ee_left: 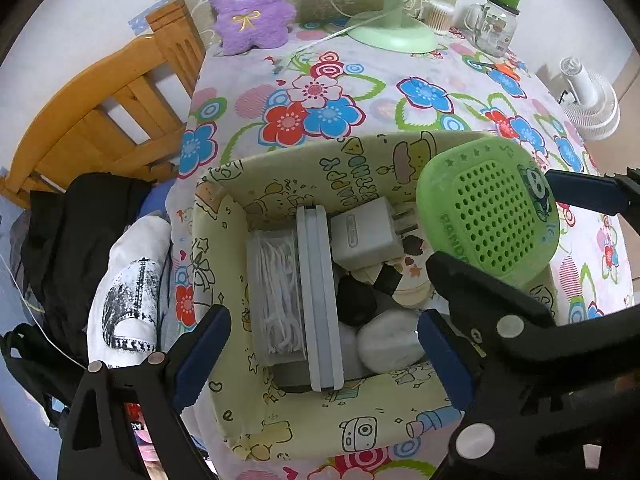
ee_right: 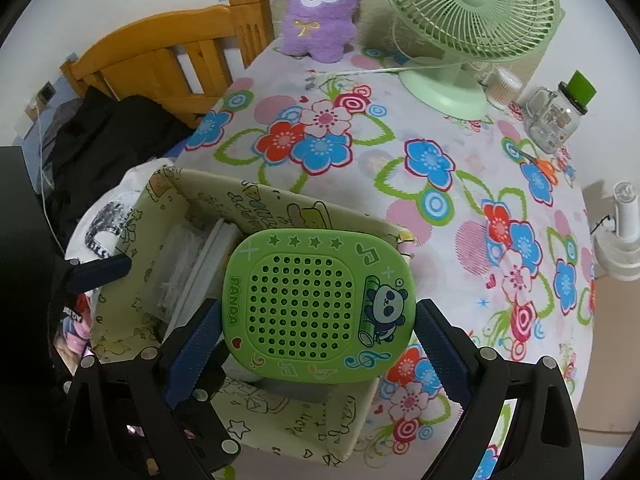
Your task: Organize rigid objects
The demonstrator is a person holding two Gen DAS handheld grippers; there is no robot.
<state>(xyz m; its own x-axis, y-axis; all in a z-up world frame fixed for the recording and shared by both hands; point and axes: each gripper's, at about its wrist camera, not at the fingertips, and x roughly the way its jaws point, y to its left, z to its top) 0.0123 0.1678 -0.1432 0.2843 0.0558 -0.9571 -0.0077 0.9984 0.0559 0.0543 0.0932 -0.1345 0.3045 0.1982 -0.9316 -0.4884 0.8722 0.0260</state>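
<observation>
A pale yellow fabric box (ee_left: 224, 216) (ee_right: 168, 192) with cartoon prints stands at the near left edge of the flowered table. Inside lie a clear case of floss picks (ee_left: 276, 300), a grey flat case (ee_left: 320, 300), a white charger plug (ee_left: 368, 236), a black lump (ee_left: 354, 300) and a white oval item (ee_left: 388, 340). My right gripper (ee_right: 320, 344) (ee_left: 516, 232) is shut on a green perforated panda case (ee_right: 316, 304) (ee_left: 492, 212), tilted above the box's right rim. Over the box, my left gripper (ee_left: 320, 356) stands open with nothing gripped; one of its fingers (ee_right: 100, 272) shows in the right wrist view.
At the table's far side stand a purple plush toy (ee_left: 248, 4), a green desk fan (ee_right: 468, 12), a tub of cotton swabs (ee_right: 500, 88) and a glass jar (ee_right: 556, 120) with a green lid. Orange scissors (ee_right: 540, 166) lie nearby. A wooden chair (ee_left: 104, 112) with clothes (ee_left: 128, 280) stands left.
</observation>
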